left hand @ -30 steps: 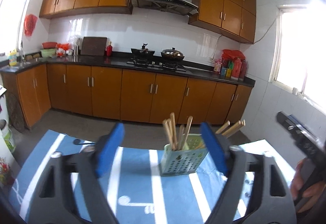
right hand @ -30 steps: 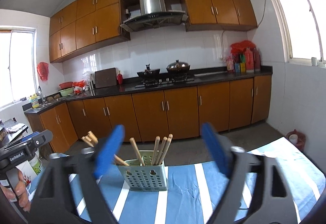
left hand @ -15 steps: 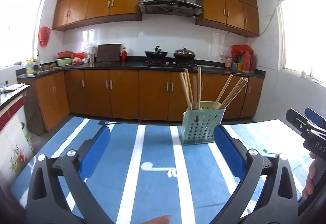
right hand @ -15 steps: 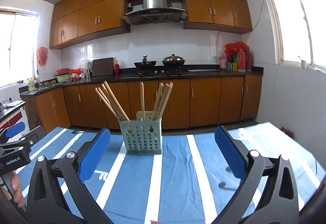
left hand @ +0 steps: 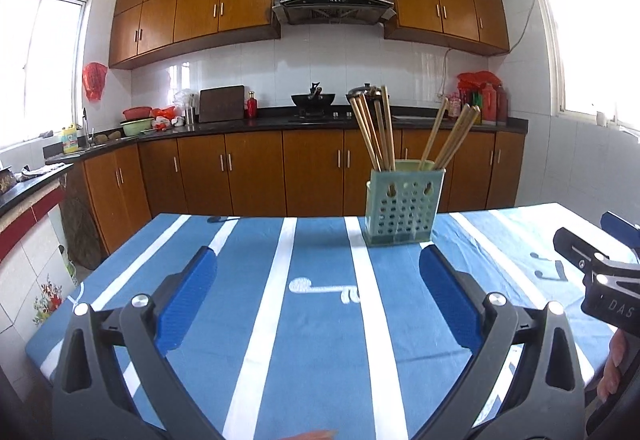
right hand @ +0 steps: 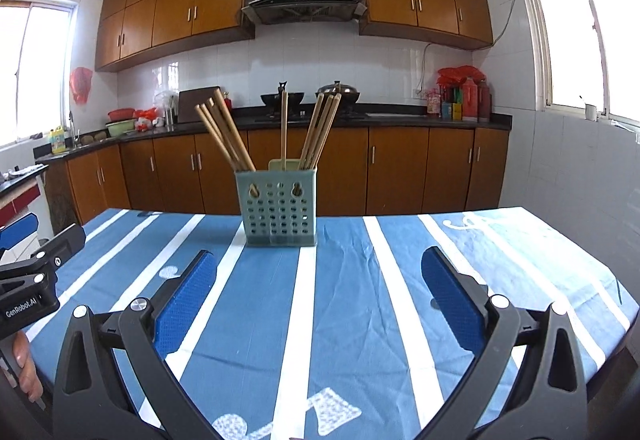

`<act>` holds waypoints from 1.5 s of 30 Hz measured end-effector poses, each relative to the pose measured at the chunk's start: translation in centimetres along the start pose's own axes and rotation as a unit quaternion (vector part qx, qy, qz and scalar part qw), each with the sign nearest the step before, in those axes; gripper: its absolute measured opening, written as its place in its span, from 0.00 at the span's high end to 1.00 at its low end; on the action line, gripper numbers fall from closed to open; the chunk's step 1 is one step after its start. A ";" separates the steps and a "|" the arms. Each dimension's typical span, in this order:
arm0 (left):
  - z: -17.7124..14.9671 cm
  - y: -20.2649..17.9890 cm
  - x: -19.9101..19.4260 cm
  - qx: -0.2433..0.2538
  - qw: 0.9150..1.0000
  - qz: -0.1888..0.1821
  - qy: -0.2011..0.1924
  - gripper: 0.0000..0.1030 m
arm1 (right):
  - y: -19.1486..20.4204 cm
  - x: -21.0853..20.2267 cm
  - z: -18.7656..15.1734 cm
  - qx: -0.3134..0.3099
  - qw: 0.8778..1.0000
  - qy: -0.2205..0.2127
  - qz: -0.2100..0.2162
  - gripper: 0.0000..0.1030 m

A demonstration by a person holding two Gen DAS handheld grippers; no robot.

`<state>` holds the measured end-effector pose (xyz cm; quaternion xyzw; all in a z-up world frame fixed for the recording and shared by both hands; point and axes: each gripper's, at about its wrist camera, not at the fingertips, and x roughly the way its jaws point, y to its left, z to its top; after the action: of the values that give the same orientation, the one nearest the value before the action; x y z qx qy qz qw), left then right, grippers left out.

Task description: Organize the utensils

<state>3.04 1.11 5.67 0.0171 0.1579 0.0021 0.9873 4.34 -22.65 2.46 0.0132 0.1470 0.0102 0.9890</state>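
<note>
The left gripper (left hand: 318, 296) and right gripper (right hand: 319, 296) are both held level and side by side, each with its blue-padded jaws spread wide and gripping nothing.

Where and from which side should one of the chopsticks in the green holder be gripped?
Grip the bare upper shaft of the near-upright single chopstick, coming from above: its lower end sits inside the green holder, and it stands apart from the leaning bundles, leaving room for the jaws.
</note>
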 end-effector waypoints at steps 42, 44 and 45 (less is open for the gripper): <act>-2.7 -0.2 0.1 -0.009 1.000 -0.004 0.022 0.04 | -0.1 0.1 -1.8 0.002 1.000 0.019 -0.004 0.02; -2.7 -0.2 0.1 -0.010 1.000 -0.004 0.022 0.04 | -0.1 0.1 -1.8 0.002 1.000 0.020 -0.004 0.02; -2.7 -0.2 0.1 -0.010 1.000 -0.004 0.023 0.04 | -0.1 0.1 -1.8 0.002 1.000 0.020 -0.004 0.02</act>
<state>2.32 0.98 3.02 0.0068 0.1806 0.0003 0.9835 3.92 -22.66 0.67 0.0146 0.1669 0.0065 0.9859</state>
